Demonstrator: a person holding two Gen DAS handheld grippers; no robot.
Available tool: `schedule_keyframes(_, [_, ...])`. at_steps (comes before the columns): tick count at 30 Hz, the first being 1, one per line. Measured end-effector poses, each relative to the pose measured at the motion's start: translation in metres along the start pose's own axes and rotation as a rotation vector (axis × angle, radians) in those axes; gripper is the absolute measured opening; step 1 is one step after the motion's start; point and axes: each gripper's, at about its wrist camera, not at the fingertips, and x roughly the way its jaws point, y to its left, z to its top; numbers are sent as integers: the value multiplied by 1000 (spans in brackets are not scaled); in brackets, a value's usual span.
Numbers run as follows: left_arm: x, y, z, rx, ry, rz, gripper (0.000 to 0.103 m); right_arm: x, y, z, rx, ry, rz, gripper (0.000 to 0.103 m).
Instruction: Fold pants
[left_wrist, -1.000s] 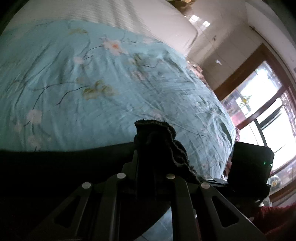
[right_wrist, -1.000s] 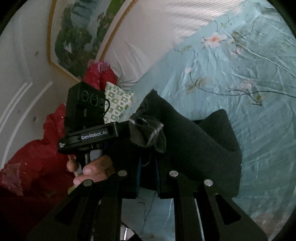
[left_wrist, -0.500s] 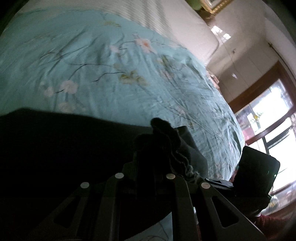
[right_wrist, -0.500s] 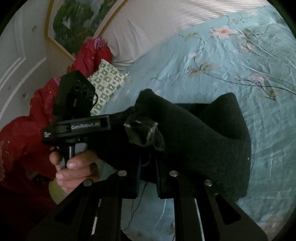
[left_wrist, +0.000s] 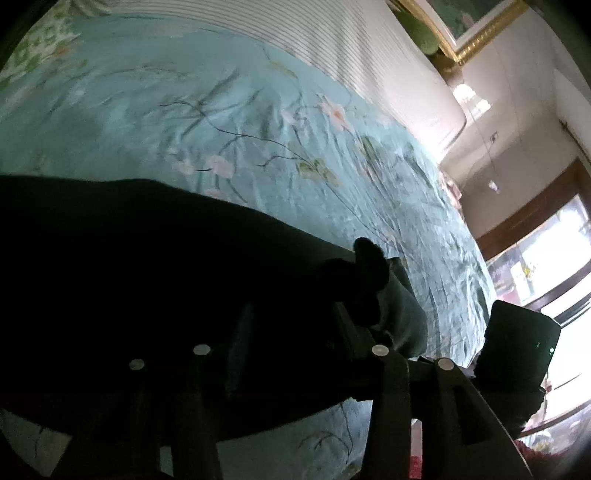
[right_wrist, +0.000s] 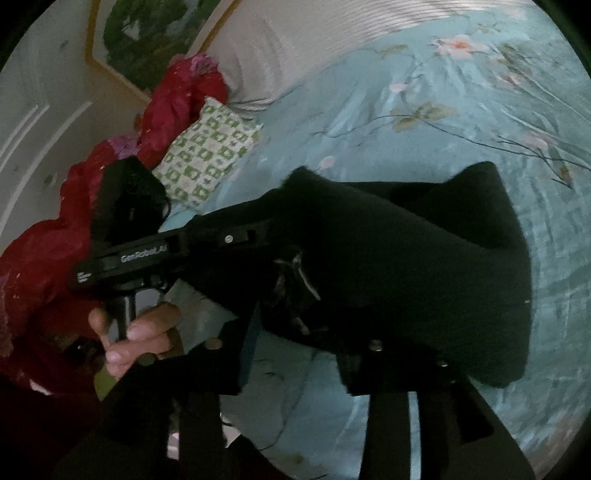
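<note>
The black pants (left_wrist: 147, 266) lie across the light blue floral bedspread (left_wrist: 229, 122), near its front edge. In the left wrist view my left gripper (left_wrist: 288, 328) has its jaws spread wide, with the dark cloth bunched loosely between them. In the right wrist view the pants (right_wrist: 424, 258) form a folded black mass. My right gripper (right_wrist: 295, 325) also has its jaws spread apart, the cloth draped between them. The left gripper's body (right_wrist: 147, 240) and the hand holding it (right_wrist: 136, 332) show at the left of the right wrist view.
A green-patterned pillow (right_wrist: 210, 151) and red bedding (right_wrist: 177, 99) lie at the bed's far left. A striped white pillow (left_wrist: 369, 62) is at the head. A window (left_wrist: 546, 266) is at the right. The right gripper's body (left_wrist: 517, 350) shows at lower right.
Both grippers' jaws have spread from shut to open, letting go of the pants. The pants have dropped lower onto the bedspread and both grippers have moved forward over the bed.
</note>
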Motion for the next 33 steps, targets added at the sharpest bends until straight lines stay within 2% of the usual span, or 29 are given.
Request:
schedule_keyframes(4, [-12,11,-4,-40,-13,-2,51,-7,14,3,-29,-5,28,41])
schedule_keyframes(11, [-27,13,-5,-50,-34,10,62,-41,4,26,35,-132,28,41])
schedule_keyframes(15, [-42,21,-9,-76,-62,25,64,-47,-1,36,58,-155,20,41])
schedule_keyframes(20, [-68,46,-20,-156,-107,69,65,-30,8,46,29,-127,27,41])
schedule_keyframes(26, [-101,86,-33,-278,-171,128,66,16,34,61,-45,-44,58,41])
schedule_keyframes(30, [-123,107,-42,-345,-212,168,71,46,50,69,-84,13,72,41])
schedule_keyframes(33, [-138,120,-49,-390,-243,211,72,65,61,76,-103,41,80,44])
